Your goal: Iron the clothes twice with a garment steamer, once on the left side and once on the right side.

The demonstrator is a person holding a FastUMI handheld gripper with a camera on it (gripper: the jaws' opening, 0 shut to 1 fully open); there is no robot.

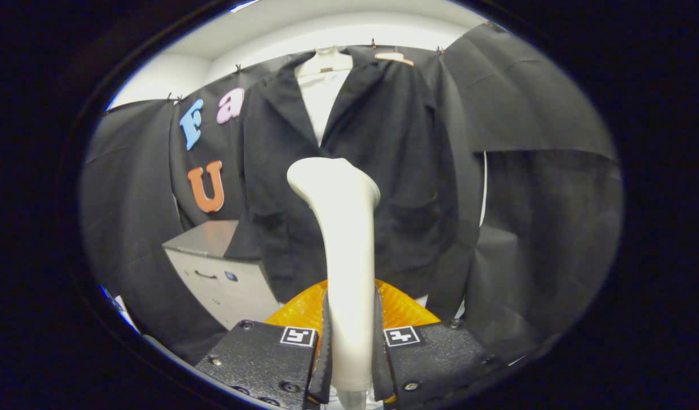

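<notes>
- The claw [350,341] is closed on the white steamer [344,239]: both black fingers [325,336] press against the sides of its handle.
- The steamer stands upright between the fingers, and its rounded head rises in front of the jacket's lower front.
- A dark jacket [383,171] hangs beyond the steamer on a white hanger [325,61], with a white shirt [321,97] showing between its lapels.
- A second, pale hanger [393,56] sits just beside the jacket's shoulder at the top.
- An orange ribbed thing [400,310] lies just ahead of the fingers, behind the steamer's handle; I cannot tell what it is.
- A grey box [218,267] with a dark handle slot stands to one side, below the jacket's sleeve.
</notes>
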